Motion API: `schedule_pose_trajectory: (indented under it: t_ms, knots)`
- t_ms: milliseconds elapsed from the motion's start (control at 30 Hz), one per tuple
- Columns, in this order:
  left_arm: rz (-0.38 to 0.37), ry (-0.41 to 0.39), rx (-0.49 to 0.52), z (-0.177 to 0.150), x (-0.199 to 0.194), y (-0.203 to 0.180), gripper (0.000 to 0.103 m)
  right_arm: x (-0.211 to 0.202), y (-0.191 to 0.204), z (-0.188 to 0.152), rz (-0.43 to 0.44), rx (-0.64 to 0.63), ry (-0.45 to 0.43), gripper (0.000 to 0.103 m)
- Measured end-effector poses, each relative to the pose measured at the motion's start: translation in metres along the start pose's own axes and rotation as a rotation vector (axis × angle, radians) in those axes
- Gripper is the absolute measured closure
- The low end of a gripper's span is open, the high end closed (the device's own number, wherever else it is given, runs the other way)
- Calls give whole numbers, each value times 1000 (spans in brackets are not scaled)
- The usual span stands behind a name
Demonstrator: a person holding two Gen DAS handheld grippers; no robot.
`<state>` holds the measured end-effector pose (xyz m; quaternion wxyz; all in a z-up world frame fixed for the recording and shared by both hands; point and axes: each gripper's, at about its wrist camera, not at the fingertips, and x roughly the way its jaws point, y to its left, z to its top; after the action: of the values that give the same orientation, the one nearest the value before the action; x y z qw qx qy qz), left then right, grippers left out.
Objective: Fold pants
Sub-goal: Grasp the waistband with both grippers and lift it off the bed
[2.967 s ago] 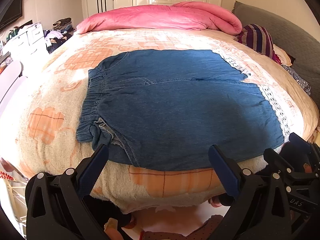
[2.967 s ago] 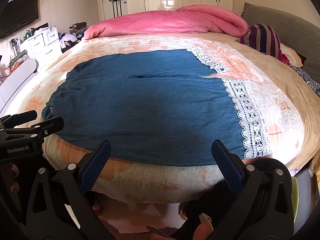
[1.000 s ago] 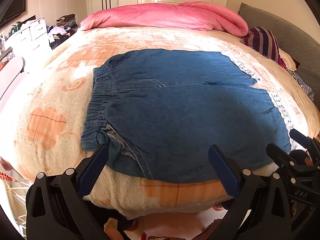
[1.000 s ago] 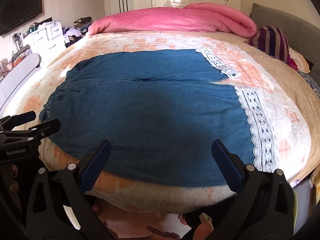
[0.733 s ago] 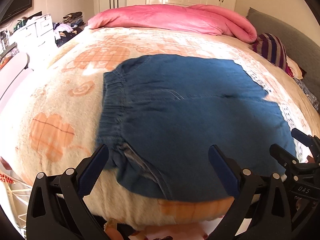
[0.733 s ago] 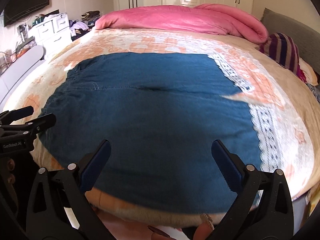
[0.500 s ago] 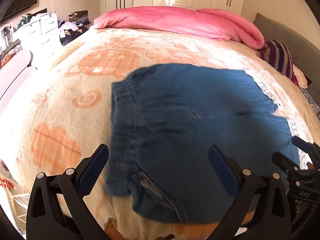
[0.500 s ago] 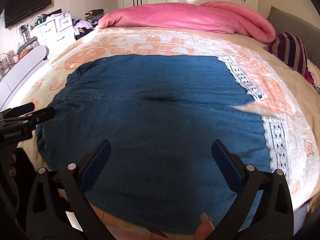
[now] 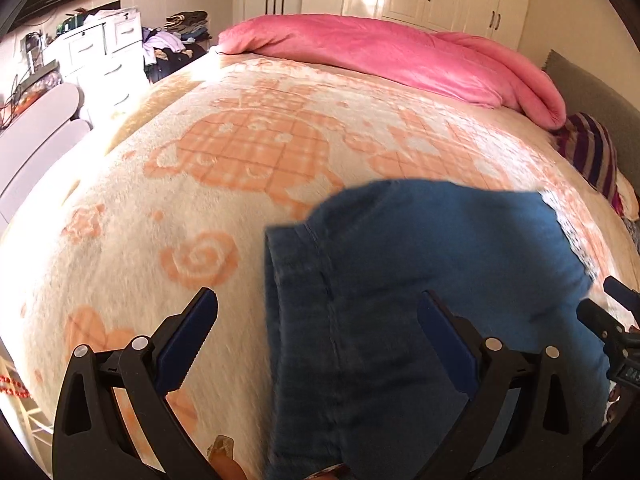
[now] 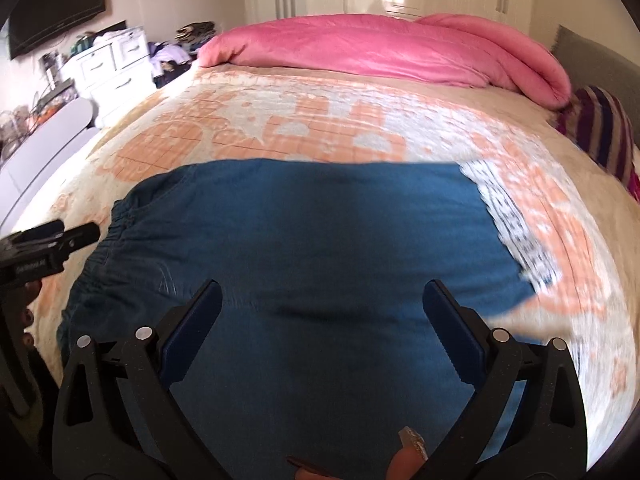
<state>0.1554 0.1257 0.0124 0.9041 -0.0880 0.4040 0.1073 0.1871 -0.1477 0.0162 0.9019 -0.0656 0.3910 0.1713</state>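
Left wrist view took in the bed (image 9: 168, 208), its cream and orange blanket filling most of the frame. A pink duvet (image 9: 400, 56) lay heaped across the upper middle, with a white dresser (image 9: 104, 60) at upper left. The denim pants (image 9: 420, 300) lay flat on the blanket in the lower right, elastic waistband toward the frame's centre. The left gripper (image 9: 318, 320) hung with its jaws spread wide, holding nothing, one blue pad over the blanket, the other over denim. In the right wrist view the pants (image 10: 320, 240) filled the middle, and the right gripper (image 10: 322, 320) gaped empty above them.
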Motion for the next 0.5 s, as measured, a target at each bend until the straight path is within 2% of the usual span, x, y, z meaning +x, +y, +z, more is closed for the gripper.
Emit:
schedule_pose_trajectory:
  t_ms: [133,200,367,500]
  knots:
    - [22,3,6,21,20,9,4,18,7,23,61,-39,12,8]
    - [27,30,3,30,31,14,4,29,12,36,76,-78,17,8]
    - [-7,87,13,45,58,25,4,62,20,62,173,-129,76,8]
    - [-33,121,17,50,77,29,4,82,27,74,163,-214,84,8]
